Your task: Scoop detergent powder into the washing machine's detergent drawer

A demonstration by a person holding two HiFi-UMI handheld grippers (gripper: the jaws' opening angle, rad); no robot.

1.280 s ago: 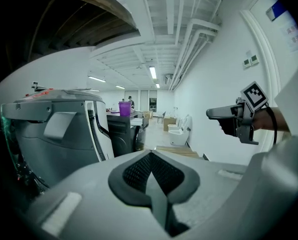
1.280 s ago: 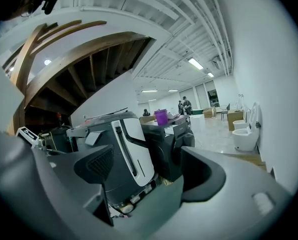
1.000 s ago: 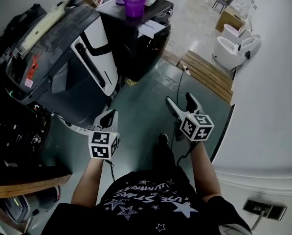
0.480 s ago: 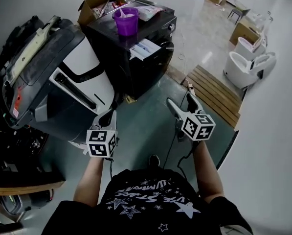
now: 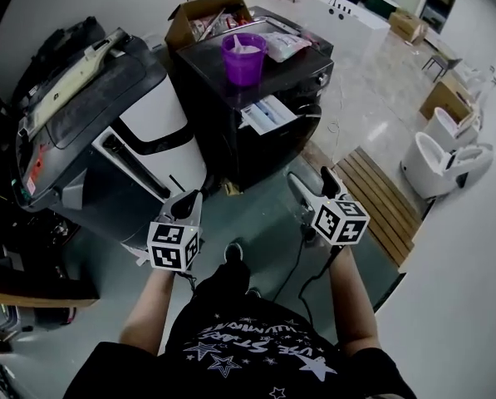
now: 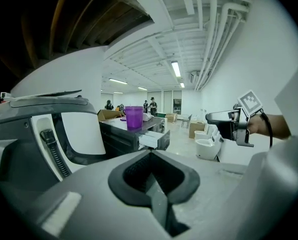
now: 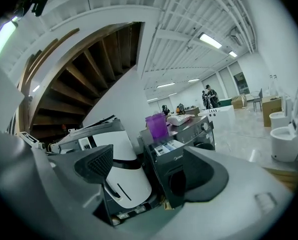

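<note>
Left gripper: jaws pressed together with nothing between them; held low, close to the tilted white-and-grey appliance.
Right gripper: jaws wide apart and empty; the washing machine shows through the gap, well apart from them.
Washing machine: black, standing on the floor ahead of both grippers, just beside the tilted appliance.
Detergent drawer: pulled out at the machine's upper front, pale inside.
Purple cup: upright on top of the machine, white powder inside and a thin pale handle sticking out.
Packet: white, lying on the machine's top just beside the cup.
Cardboard box: open, at the far left of the machine's top.
Wooden pallet: flat on the floor to the machine's right.
Toilets: white, beyond the pallet.
</note>
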